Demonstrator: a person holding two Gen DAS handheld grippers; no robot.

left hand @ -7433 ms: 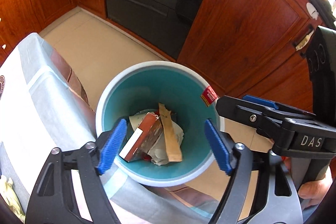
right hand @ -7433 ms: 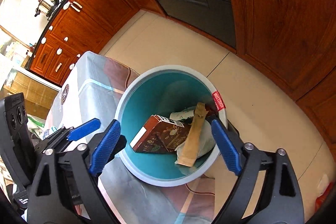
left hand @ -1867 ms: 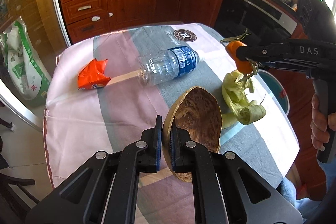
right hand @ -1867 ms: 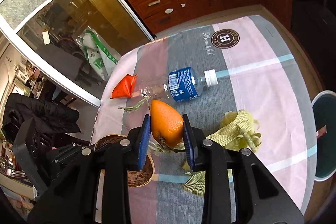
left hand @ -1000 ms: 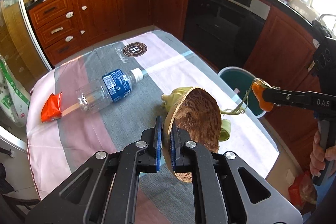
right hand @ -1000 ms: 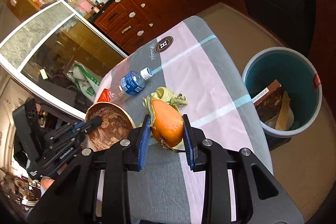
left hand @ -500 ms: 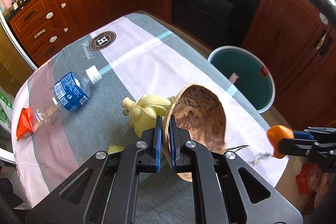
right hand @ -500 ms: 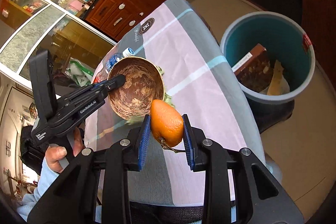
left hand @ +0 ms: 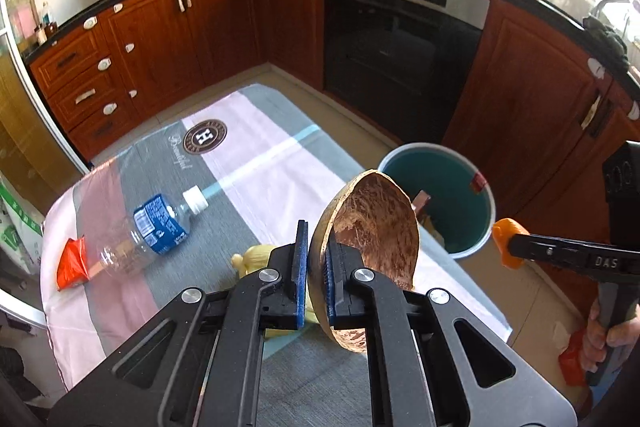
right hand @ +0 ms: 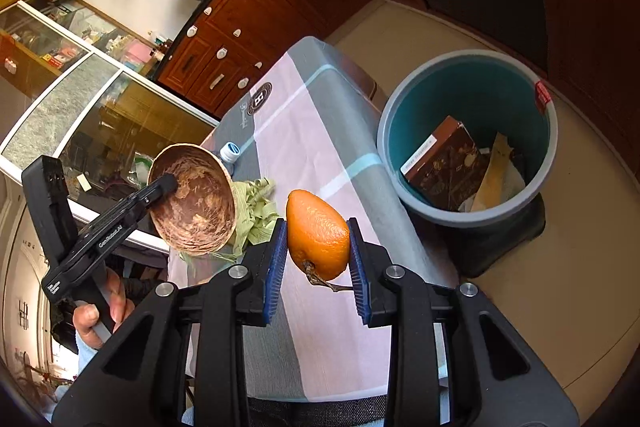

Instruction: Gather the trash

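Both of your hands have swung closer to the round teal trash bin [right hand: 468,99] on the floor beside the table. Your left gripper [left hand: 316,259] pinches the brown coconut shell half [left hand: 376,227]; your right gripper [right hand: 316,259] squeezes the orange fruit peel [right hand: 318,233], both above the striped tablecloth [left hand: 256,163]. A clear plastic bottle [left hand: 152,227] and pale green husks [right hand: 252,203] lie there, and a brown box [right hand: 444,163] with paper scraps sits inside the bin.

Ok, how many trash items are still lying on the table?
3: a plastic bottle and an orange wrapper toward the left end, and corn husks behind the held coconut shell. More may be hidden.
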